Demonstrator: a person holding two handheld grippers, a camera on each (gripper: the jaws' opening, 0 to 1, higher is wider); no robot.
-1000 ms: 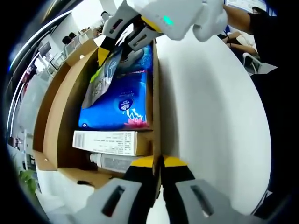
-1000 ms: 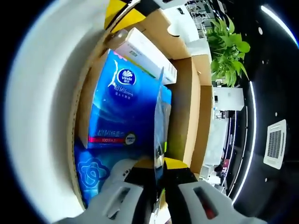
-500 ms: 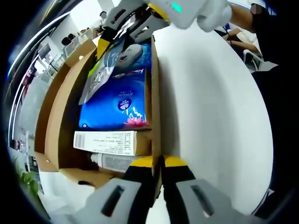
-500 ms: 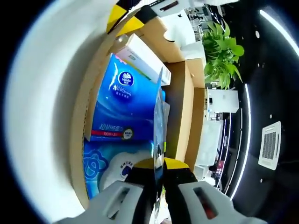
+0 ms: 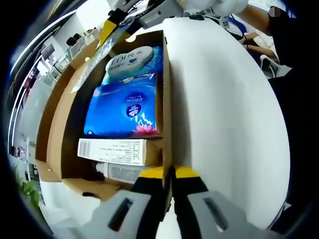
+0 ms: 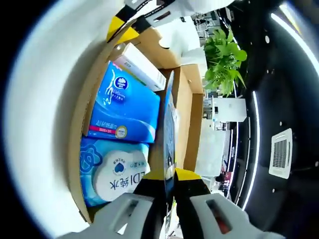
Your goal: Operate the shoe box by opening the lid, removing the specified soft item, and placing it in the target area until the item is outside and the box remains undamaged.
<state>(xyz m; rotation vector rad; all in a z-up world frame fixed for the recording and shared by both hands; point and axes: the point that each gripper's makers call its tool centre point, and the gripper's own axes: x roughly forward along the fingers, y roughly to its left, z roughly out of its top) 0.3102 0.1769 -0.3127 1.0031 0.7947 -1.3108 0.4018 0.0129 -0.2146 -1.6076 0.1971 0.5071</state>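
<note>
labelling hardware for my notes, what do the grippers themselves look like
The left gripper and right gripper match: light grey moulded bodies with slotted recesses, black fingers, yellow tips. The other gripper's casing, seen across the box, is white with black-and-yellow jaws.

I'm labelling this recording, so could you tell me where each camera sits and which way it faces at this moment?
Left gripper view: rides the left gripper, shut on the shoe box wall; looks along the open box toward the right gripper at its far end; a person's dark sleeve shows.
Right gripper view: rides the right gripper, shut on a thin pouch seen edge-on; looks back along the box to the left gripper and a potted plant.
Shared: blue tissue pack, round wipes pack, white carton.
</note>
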